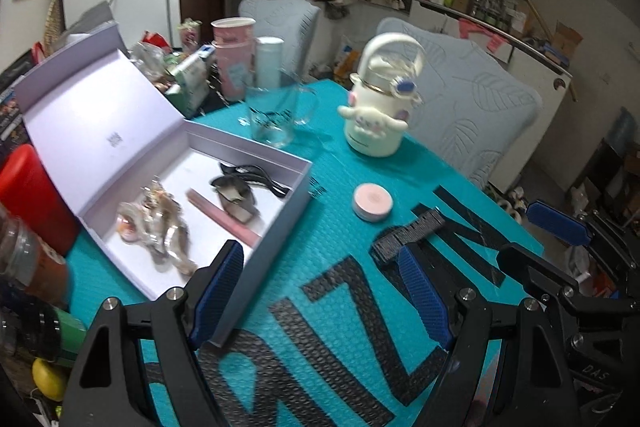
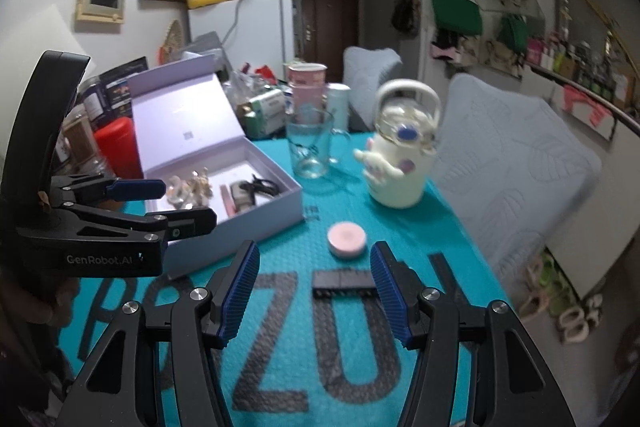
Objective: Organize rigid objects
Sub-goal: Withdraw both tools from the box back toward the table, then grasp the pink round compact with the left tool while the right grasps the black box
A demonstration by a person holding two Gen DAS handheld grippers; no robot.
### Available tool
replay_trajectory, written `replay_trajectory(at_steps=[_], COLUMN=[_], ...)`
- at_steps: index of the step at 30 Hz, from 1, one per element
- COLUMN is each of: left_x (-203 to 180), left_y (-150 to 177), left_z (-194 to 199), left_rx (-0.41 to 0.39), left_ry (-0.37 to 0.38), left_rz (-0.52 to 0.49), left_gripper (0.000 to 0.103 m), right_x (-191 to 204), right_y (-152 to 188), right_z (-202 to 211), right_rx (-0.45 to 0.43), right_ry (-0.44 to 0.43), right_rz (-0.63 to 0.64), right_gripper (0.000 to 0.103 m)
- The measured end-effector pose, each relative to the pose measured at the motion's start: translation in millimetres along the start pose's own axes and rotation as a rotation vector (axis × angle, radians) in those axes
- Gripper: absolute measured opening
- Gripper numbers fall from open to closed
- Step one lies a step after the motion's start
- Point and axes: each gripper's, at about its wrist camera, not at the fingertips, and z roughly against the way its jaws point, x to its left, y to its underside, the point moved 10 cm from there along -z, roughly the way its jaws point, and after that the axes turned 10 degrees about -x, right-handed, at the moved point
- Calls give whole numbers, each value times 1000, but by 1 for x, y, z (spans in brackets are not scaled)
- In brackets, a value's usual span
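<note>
Two grippers over a teal mat (image 2: 280,259) with big dark letters, and both stand with jaws apart, nothing between the pads. Right gripper (image 2: 314,287) hovers low over the mat, its blue ribbed pads framing a small black comb-like piece (image 2: 344,283) that lies flat on the mat — dark, short, toothed along one edge, and the right pad sits just beside its end; contact cannot be told. Beyond it a round pink compact (image 2: 346,238) lies flat, pale rim, pink top, apart from the black piece. Left gripper (image 1: 320,291) hangs at the near corner of an open lilac box (image 1: 280,223), its left pad just beside the box wall, empty. In the box: a shiny silvery hair clip (image 1: 168,231), a pink stick (image 1: 224,217), a dark clip (image 1: 236,197) and a black cord (image 1: 256,175), packed toward the middle with bare floor at the far end. Lid stands open, leaning back. Further off, a clear glass mug (image 2: 310,147) and a white cartoon-dog bottle (image 2: 400,163) stand upright, well apart from the compact. Open mat lies between box and compact — clear lane there. Right edge of the mat drops off beside a pale quilted chair (image 2: 516,163).
</note>
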Motion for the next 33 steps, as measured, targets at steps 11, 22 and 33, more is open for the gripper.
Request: replay_trajectory(at_steps=[11,22,33], left_x=[-23,-35,-46], left_y=[19,16,14], left_z=[-40,-88,-142], left_rx=[63,97,166], left_ry=[58,87,106], left_rz=[-9,-37,-56], left_gripper=[80,80,80], right_x=[-36,-61,-87], right_y=[32,52,68], right_z=[-9,-37,-68], right_rx=[65,105,157], right_ry=[63,65,70], right_rz=[-42,-100,-145], right_gripper=[62,66,66])
